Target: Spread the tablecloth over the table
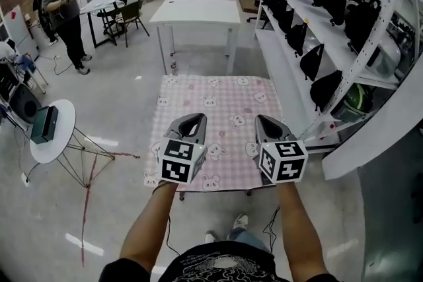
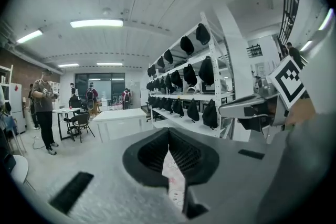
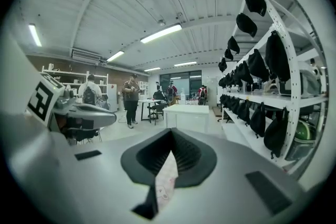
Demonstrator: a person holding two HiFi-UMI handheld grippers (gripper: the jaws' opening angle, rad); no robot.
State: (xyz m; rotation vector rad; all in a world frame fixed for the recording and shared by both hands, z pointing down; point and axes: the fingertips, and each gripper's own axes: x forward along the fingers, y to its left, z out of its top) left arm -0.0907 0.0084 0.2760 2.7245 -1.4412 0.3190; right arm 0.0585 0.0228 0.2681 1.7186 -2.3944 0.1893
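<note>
A pink checked tablecloth [image 1: 218,105] with small animal prints lies flat over the table, which it hides; its near edge hangs down in front of me. Both grippers hover above the near half of the cloth, pointing away from me. The left gripper [image 1: 195,117] has its jaws shut with nothing held. The right gripper [image 1: 263,119] is likewise shut and empty. In the left gripper view the closed jaws [image 2: 168,131] leave a slit through which a strip of tablecloth [image 2: 174,181] shows below. The right gripper view shows the same: shut jaws [image 3: 171,132] over a strip of tablecloth [image 3: 165,183].
A white table [image 1: 195,12] stands beyond the covered one. White shelving [image 1: 310,36] with black bags runs along the right. A round white side table [image 1: 49,135] with a dark box stands at the left, a red cord on the floor beside it. People [image 1: 63,10] stand at the back.
</note>
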